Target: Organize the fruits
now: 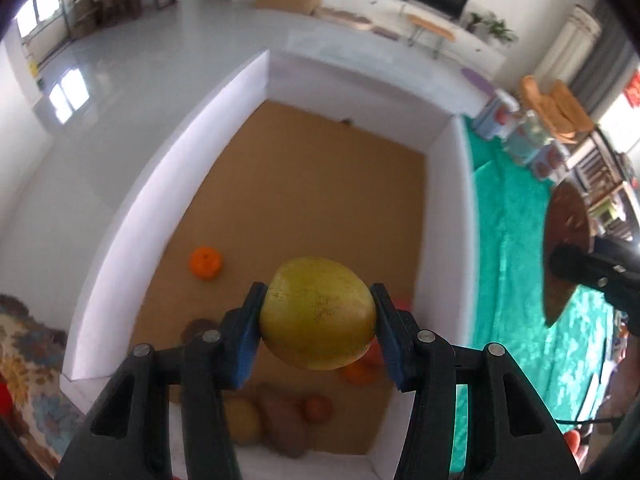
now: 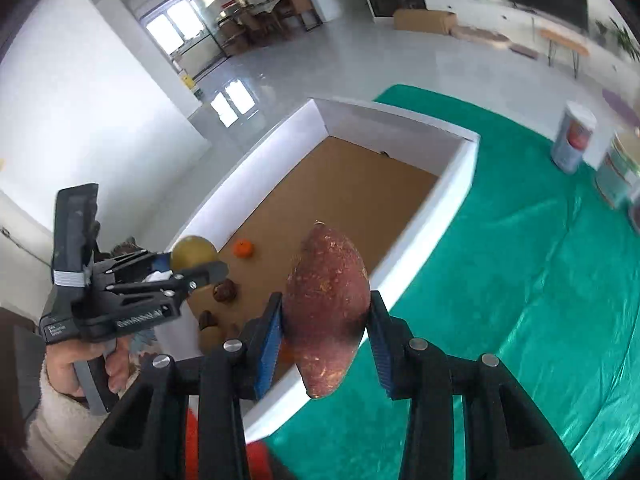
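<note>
- The left tongs sit low in the centre of the left wrist view, their blue pads pressed on either side of a yellow-green round fruit, which hangs clear above the box floor.
- In the right wrist view the same left tongs show at the left edge, closed around the yellow-green round fruit over the near left wall of the box.
- The right tongs stand at the lower centre of the right wrist view, gripping a reddish-brown sweet potato that stands roughly upright, its pointed end down, over the near wall of the box.
- The white-walled box with a brown floor fills the middle of the left wrist view; it rests on a green cloth.
- On the box floor lies a small orange, alone at the left of centre.
- More fruit clusters at the near end of the box, partly hidden beneath the tongs: another orange fruit, a reddish one and a yellowish one.
</note>
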### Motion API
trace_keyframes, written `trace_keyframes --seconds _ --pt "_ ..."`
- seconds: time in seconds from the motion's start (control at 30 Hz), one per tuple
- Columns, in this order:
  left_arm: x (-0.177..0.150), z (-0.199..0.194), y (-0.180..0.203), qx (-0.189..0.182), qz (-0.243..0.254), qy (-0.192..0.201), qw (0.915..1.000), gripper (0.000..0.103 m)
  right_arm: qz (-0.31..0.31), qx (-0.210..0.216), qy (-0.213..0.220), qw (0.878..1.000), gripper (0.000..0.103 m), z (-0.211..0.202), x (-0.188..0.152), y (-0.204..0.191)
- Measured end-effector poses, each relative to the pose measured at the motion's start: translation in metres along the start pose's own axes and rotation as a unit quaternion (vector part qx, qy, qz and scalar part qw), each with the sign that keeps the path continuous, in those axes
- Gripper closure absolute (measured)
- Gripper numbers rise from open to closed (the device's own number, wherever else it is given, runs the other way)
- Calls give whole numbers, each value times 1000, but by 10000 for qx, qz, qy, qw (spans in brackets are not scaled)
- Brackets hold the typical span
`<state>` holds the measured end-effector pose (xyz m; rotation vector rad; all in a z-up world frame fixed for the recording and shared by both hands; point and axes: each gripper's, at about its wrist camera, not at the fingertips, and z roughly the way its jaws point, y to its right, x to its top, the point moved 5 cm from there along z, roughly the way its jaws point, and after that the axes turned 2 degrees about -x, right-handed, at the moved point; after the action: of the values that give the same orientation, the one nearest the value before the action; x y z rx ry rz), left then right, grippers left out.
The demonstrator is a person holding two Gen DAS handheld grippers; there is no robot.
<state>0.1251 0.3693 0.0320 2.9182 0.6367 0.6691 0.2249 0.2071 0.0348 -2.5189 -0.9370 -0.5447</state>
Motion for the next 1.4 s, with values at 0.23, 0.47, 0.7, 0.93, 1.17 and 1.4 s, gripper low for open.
trace_keyframes --seconds 0.23,0.47,0.7,0.93,1.17,1.4 --pt "-33 70 -35 145 -272 -890 9956 49 -493 -662 -893 9926 63 124 9 -39" --pt "-39 42 -31 285 -297 -470 9980 17 -236 -631 -753 9949 30 133 7 -28" --pt "-52 -47 -14 754 70 980 9923 5 -120 -519 146 9985 5 35 9 -19" --pt "-84 -110 -15 1588 -118 1961 9676 1 -41 -637 363 9973 0 -19 -40 -34" --pt "-102 -103 -28 1905 -314 1511 9695 1 255 -386 331 9984 0 -27 -82 -56" --pt "-116 -90 -25 1889 -314 1035 9760 1 -145 -798 64 9967 0 -16 -89 -85"
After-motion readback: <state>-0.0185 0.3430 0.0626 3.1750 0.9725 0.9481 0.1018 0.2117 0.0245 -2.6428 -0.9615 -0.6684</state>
